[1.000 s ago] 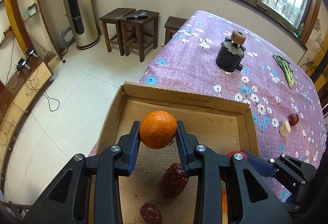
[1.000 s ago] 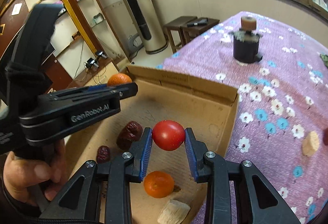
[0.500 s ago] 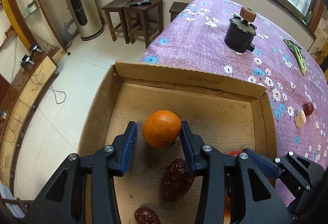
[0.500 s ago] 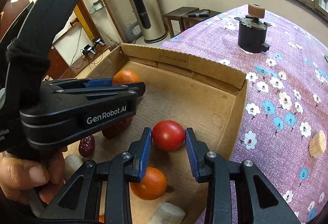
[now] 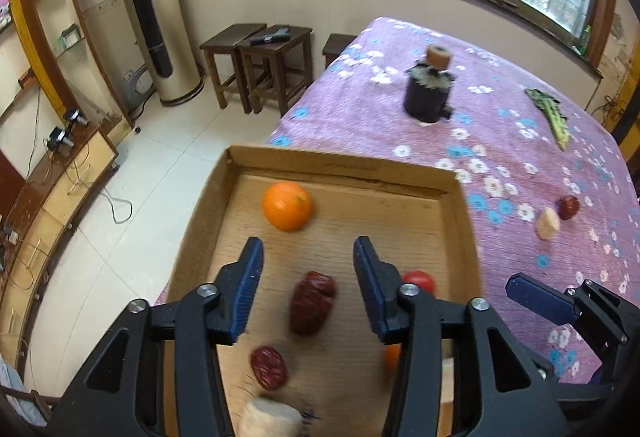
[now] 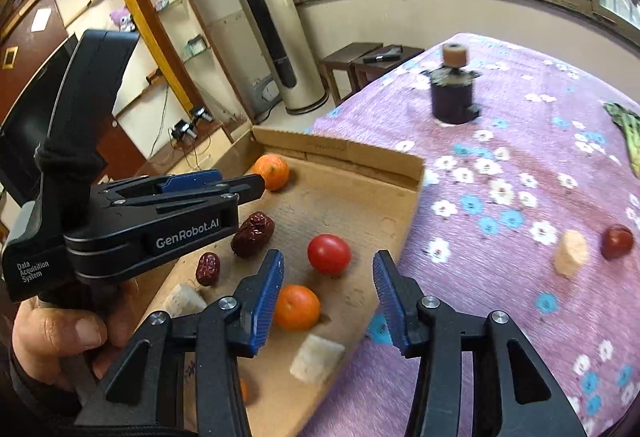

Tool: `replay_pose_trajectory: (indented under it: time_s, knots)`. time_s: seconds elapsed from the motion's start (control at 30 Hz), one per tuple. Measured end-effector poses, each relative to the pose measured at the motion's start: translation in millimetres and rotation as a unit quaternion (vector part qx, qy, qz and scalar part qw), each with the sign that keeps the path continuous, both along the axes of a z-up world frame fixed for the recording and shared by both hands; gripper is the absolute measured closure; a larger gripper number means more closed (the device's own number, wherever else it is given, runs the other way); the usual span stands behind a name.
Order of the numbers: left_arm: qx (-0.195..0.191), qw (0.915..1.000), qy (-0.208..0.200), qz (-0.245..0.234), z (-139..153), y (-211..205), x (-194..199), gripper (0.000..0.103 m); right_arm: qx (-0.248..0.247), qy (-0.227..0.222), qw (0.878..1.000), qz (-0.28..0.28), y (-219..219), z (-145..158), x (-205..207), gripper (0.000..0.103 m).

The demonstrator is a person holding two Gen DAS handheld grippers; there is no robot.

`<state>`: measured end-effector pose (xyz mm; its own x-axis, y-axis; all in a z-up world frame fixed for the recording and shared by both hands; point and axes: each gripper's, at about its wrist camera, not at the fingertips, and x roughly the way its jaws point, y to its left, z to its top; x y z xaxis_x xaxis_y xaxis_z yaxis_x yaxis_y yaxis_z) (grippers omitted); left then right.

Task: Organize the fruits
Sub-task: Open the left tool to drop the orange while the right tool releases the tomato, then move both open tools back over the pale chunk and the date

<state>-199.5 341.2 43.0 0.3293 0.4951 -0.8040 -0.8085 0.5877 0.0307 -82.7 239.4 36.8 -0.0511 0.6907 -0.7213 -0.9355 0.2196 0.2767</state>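
A cardboard box [image 5: 340, 163] [image 6: 352, 151] lies on the purple flowered table. Inside it, an orange [image 5: 287, 206] [image 6: 272, 172] rests near the far left corner. A red tomato [image 6: 329, 254] [image 5: 418, 281], a second orange [image 6: 297, 307], two dark red dates [image 5: 312, 302] [image 6: 253, 234] and pale food chunks [image 6: 317, 357] also lie in it. My left gripper [image 5: 308, 287] is open and empty above the box floor. My right gripper [image 6: 328, 303] is open and empty just behind the tomato. A date [image 6: 617, 242] and a pale chunk [image 6: 571, 253] lie on the cloth outside.
A dark pot with a cork-like knob [image 5: 429, 93] stands further back on the table. A green vegetable [image 5: 550, 115] lies at the far right. Wooden stools [image 5: 260, 61] and a tall floor-standing air conditioner [image 5: 156, 13] stand beyond the table's left edge.
Both grippers opened and drew back. The left let go of the orange, which now rests in the far left of the box. The right let go of the tomato onto the box floor.
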Motion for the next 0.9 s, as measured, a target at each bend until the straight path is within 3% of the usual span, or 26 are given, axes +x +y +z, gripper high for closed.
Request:
replay_pose_trajectory:
  time_s: [0.4, 0.57, 0.9]
  knots:
    - [0.014, 0.9992, -0.018, -0.033, 17.1, -48.0, 17.4, 0.053, 0.02, 0.001, 0.999, -0.05, -60.1, 16.7, 22.3, 0.055]
    - [0.021, 0.9973, -0.041, -0.057, 23.2, -74.8, 25.2, 0.034, 0.024, -0.001, 0.997, -0.073, -87.1, 19.0, 37.4, 0.054]
    - [0.017, 0.9926, -0.046, -0.111, 25.3, -122.2, 55.6, 0.034, 0.008, -0.001, 0.993, -0.122, -141.4, 10.9, 68.2, 0.054]
